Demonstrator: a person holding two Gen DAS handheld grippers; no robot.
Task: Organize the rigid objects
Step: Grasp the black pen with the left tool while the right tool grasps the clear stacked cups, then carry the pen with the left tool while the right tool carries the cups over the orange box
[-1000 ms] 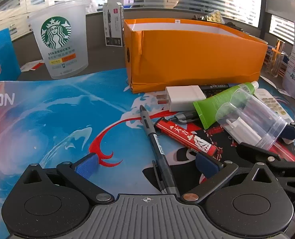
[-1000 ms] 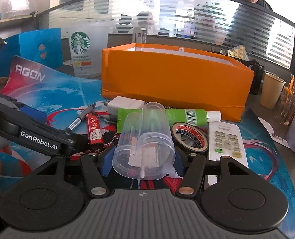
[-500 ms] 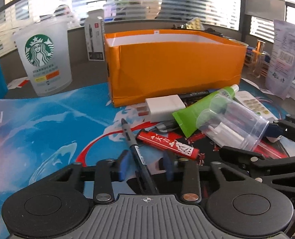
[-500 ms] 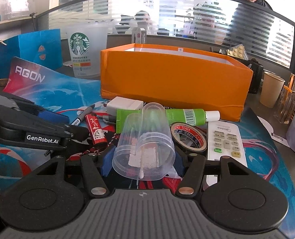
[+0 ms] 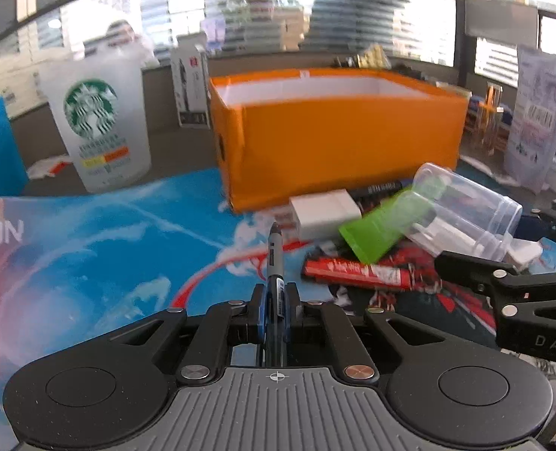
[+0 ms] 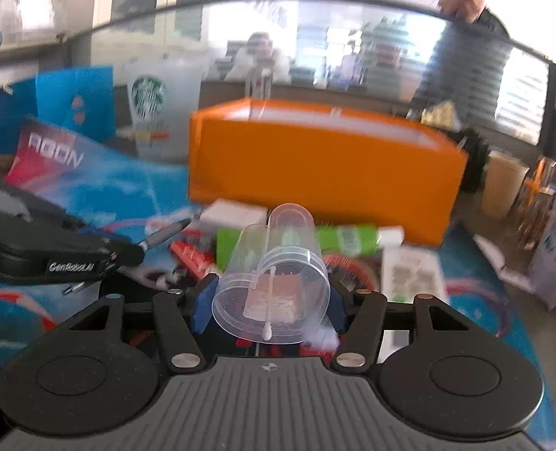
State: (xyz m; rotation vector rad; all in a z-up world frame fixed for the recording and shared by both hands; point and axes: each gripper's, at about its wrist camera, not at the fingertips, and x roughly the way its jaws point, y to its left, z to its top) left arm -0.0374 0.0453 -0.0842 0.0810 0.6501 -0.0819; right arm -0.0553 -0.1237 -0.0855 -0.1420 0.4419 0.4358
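Observation:
My left gripper [image 5: 276, 300] is shut on a black pen [image 5: 275, 259] and holds it above the blue mat, pointing toward the orange box [image 5: 338, 139]. My right gripper [image 6: 268, 300] is shut on a clear plastic jar [image 6: 278, 282] with a cotton swab inside, lifted off the mat; the jar also shows in the left wrist view [image 5: 462, 214]. On the mat by the box lie a white charger [image 5: 324, 212], a green tube [image 5: 383, 225] and a red tube [image 5: 356, 272]. The box also shows in the right wrist view [image 6: 323, 165].
A Starbucks cup [image 5: 97, 124] stands left of the box. A white remote [image 6: 413, 274] and a tape roll lie right of the jar, blurred. A blue bag [image 6: 74, 101] stands at far left. A paper cup [image 6: 503, 184] stands right of the box.
My left gripper closed on the black pen and lifted it off the mat. My right gripper rose with the jar; both views shifted and blurred.

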